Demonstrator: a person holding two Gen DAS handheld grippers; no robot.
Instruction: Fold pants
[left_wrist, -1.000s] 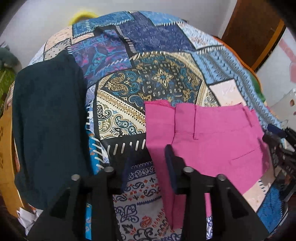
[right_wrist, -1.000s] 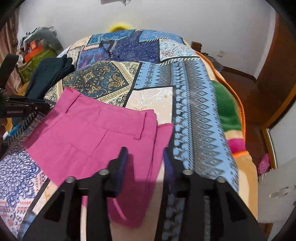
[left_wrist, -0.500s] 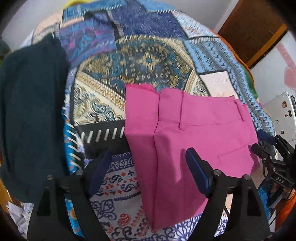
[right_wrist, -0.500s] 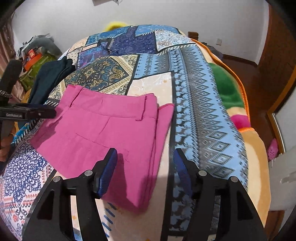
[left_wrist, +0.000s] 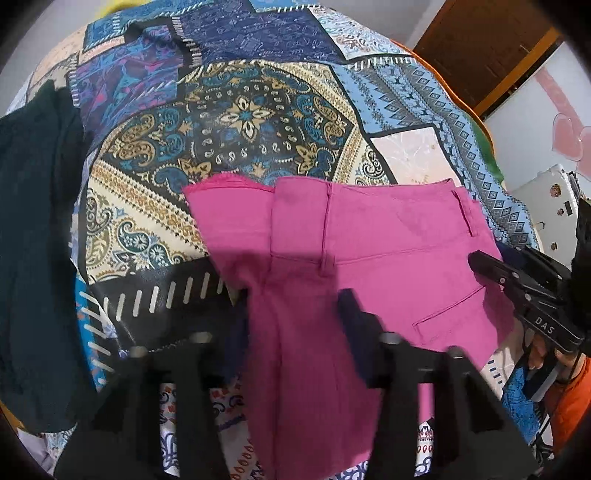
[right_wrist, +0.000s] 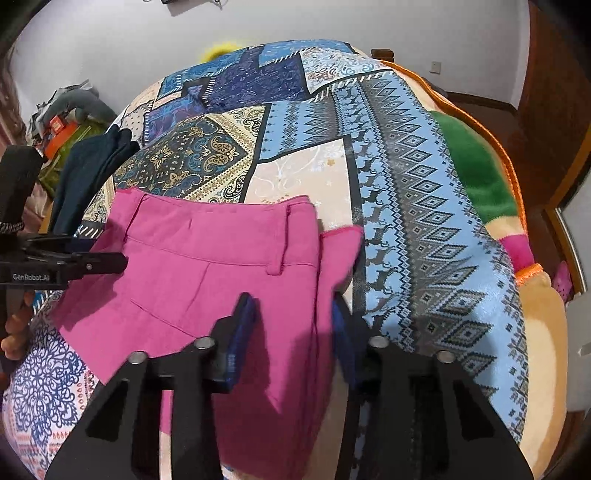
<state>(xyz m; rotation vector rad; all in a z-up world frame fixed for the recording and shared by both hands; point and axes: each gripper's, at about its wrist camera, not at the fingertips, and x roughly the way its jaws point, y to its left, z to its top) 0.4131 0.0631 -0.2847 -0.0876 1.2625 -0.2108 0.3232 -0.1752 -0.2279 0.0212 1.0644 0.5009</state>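
Pink pants (left_wrist: 369, 266) lie folded on the patchwork bedspread (left_wrist: 240, 122), waistband towards the far side. My left gripper (left_wrist: 291, 325) is open over the pants' left folded edge, one finger on each side of it. My right gripper (right_wrist: 291, 325) is open over the pants' (right_wrist: 207, 266) right folded edge, with cloth between the fingers. The right gripper also shows at the right in the left wrist view (left_wrist: 517, 291), and the left gripper at the left in the right wrist view (right_wrist: 74, 266).
A dark green garment (left_wrist: 37, 240) lies on the bed's left side, also in the right wrist view (right_wrist: 88, 173). A green and orange blanket (right_wrist: 480, 177) hangs over the bed's right edge. Clutter (right_wrist: 62, 122) sits by the far left wall.
Both grippers opened wide half a second ago and have now come down closer over the pants' side edges, with the jaws narrower. The pants stay put.
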